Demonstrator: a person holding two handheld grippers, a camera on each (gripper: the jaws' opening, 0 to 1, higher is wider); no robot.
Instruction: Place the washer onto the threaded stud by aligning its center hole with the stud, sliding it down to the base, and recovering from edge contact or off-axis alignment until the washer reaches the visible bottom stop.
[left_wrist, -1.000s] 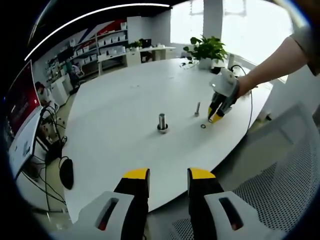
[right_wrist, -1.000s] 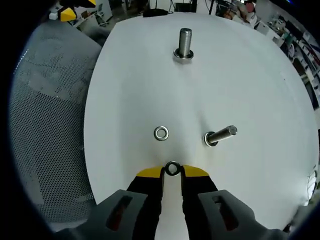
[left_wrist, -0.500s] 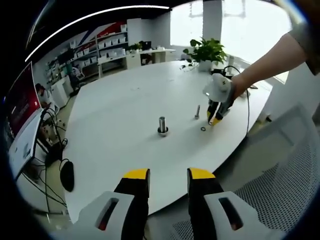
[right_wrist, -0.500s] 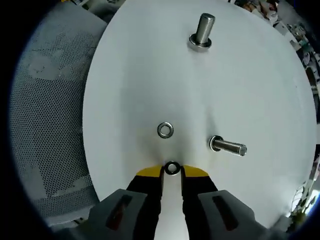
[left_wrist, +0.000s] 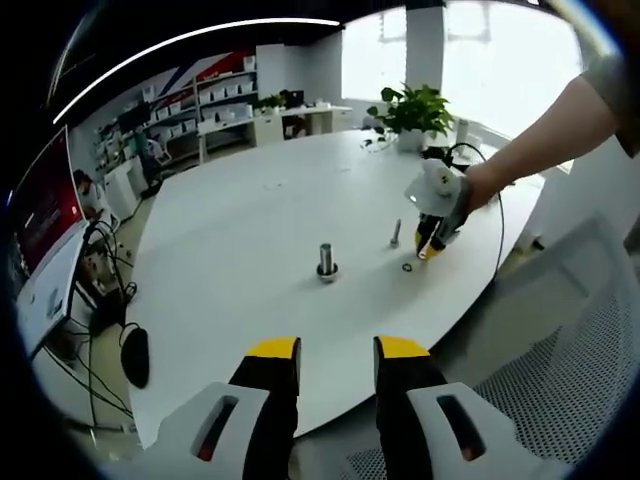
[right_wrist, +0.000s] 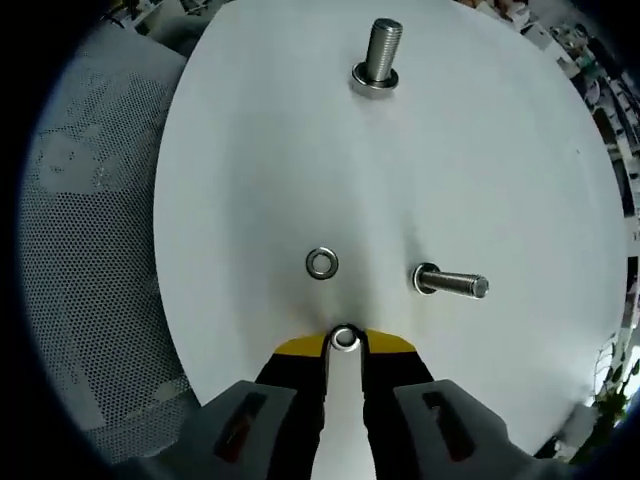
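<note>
On the white table (left_wrist: 230, 230) the large threaded stud (left_wrist: 326, 259) stands upright in its base. My right gripper (left_wrist: 430, 243), held by a person's hand, hovers to the stud's right, close to a small bolt (left_wrist: 396, 231) and a loose washer (left_wrist: 407, 267). In the right gripper view my right gripper (right_wrist: 345, 346) is shut on a washer (right_wrist: 345, 338) at its yellow tips. The loose washer (right_wrist: 321, 264) lies just ahead, the small bolt (right_wrist: 450, 282) to its right, and the large stud (right_wrist: 378, 52) far ahead. My left gripper (left_wrist: 336, 350) is open and holds nothing, back from the table's near edge.
A grey mesh chair (left_wrist: 560, 380) stands by the table edge near the right gripper and shows again as the chair (right_wrist: 90, 200). A potted plant (left_wrist: 412, 100) and a cable (left_wrist: 470, 150) sit at the table's far side. A monitor (left_wrist: 40, 210) and cables lie left.
The right gripper keeps the washer pinched and has shifted only slightly above the table; its view has tilted a little. The left gripper has barely moved.
</note>
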